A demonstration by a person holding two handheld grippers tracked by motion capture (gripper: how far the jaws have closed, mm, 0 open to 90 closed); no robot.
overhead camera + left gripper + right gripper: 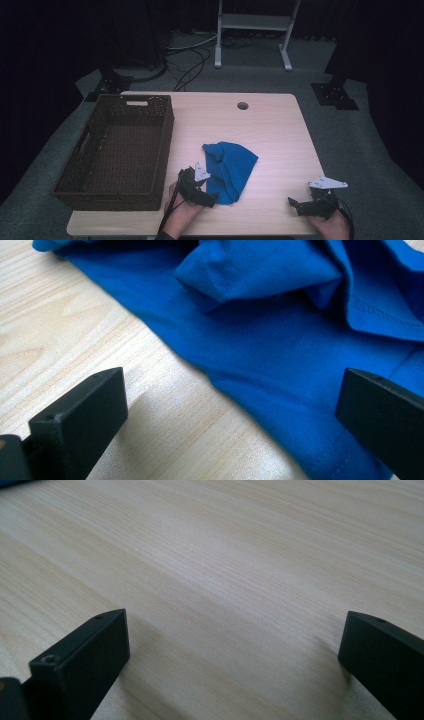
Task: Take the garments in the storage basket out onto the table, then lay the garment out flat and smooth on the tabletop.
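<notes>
We see a blue cloth point(229, 170) lying crumpled on the pale wooden worktop point(270, 130), a little right of a dark woven basket point(117, 150) that stands at the worktop's left side. The cloth and the basket are near each other but apart.

Our left claw point(209, 199) sits at the cloth's near edge, low over the worktop. In the left gripper view its jaws stand wide apart — one over bare wood, the other over the blue cloth point(280, 340), whose hem runs slantwise between them. A folded lump of the fabric lies farther off, beyond the jaws, and a stitched seam shows at the right. We cannot tell whether either jaw touches the fabric.

Our right claw point(296, 204) rests near the worktop's front right corner, well apart from the cloth. In the right gripper view its jaws are also spread wide, with bare wood grain between them — a sliver of blue shows at the far top left corner.

A round hole point(243, 106) sits in the worktop near its far edge.
</notes>
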